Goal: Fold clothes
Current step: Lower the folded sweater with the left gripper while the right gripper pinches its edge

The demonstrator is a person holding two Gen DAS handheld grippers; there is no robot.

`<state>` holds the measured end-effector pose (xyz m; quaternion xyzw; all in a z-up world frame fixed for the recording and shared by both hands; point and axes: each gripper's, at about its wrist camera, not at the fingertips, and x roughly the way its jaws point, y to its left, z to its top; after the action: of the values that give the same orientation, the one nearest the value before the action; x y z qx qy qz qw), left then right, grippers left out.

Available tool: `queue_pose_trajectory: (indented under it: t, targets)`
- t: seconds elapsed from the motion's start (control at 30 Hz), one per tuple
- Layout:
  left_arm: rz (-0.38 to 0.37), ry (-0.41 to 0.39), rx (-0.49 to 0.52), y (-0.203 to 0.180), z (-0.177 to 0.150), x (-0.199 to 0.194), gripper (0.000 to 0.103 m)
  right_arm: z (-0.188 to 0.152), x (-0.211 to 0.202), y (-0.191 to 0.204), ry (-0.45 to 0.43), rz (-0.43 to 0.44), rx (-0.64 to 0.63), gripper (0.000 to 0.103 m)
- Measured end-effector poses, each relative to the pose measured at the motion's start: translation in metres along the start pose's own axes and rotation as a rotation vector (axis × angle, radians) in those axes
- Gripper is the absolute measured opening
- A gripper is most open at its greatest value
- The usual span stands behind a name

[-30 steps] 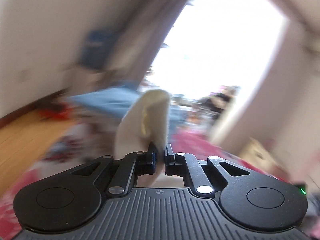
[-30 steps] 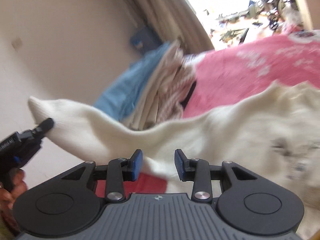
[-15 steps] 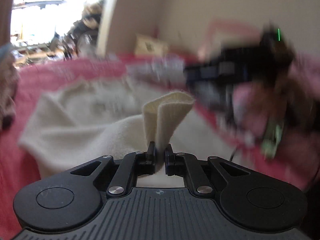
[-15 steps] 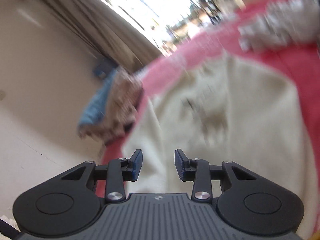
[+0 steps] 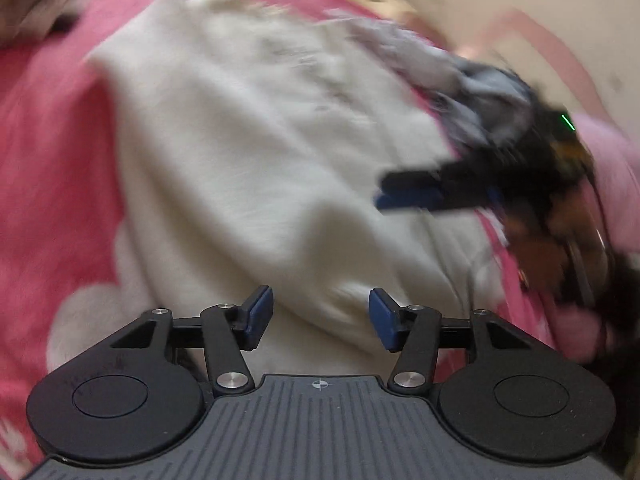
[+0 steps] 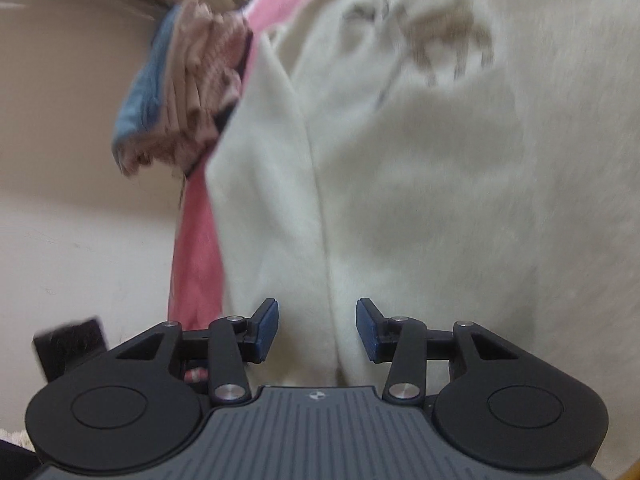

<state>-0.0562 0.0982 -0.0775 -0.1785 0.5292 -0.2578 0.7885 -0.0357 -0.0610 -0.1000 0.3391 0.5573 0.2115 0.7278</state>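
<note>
A cream sweater lies spread on a pink bedspread. My left gripper hangs over its near edge. Its jaws are opening, and cream cloth lies between the blue pads without being pinched. In the left wrist view my right gripper reaches in from the right over the sweater, blurred, with a hand behind it. In the right wrist view my right gripper is just above the cream sweater. Its jaws are also opening, a fold line runs between the pads, and neither pad presses the cloth.
A stack of folded clothes, blue on the outside, sits at the bed's far left edge by the wall. A loose grey and white garment lies beyond the sweater. A blurred black object shows low on the left.
My left gripper has let go of the cream sleeve and opened, dropping toward the bed. My right gripper swung down over the sweater, its jaws slightly wider.
</note>
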Motion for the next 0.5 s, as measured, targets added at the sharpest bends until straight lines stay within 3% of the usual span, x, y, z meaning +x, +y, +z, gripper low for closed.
queue_pose_trajectory:
  t: [0.07,0.13,0.3,0.37,0.4,0.43,0.5]
  targets:
    - [-0.003,0.011,-0.12,0.015,0.005,0.013,0.053,-0.007,0.007,-0.002,0.054,-0.013,0.008,0.035]
    - [-0.021,0.01,-0.199,0.024,0.007,0.022,0.053,-0.015,0.008,0.001,0.086,-0.018,-0.021,0.032]
    - [-0.045,0.009,-0.24,0.025,0.009,0.029,0.049,-0.011,0.003,0.003,0.063,0.042,0.005,0.03]
    - [-0.044,0.014,-0.229,0.021,0.01,0.029,0.046,-0.012,0.009,0.006,0.082,0.025,-0.018,0.03]
    - [-0.034,0.016,-0.221,0.02,0.009,0.029,0.042,-0.014,0.015,0.008,0.1,0.002,-0.039,0.029]
    - [-0.011,0.017,-0.213,0.019,0.008,0.031,0.039,-0.016,0.02,0.011,0.114,-0.022,-0.062,0.018]
    - [0.033,0.018,-0.197,0.016,0.007,0.034,0.021,-0.019,0.018,0.019,0.111,-0.06,-0.121,0.007]
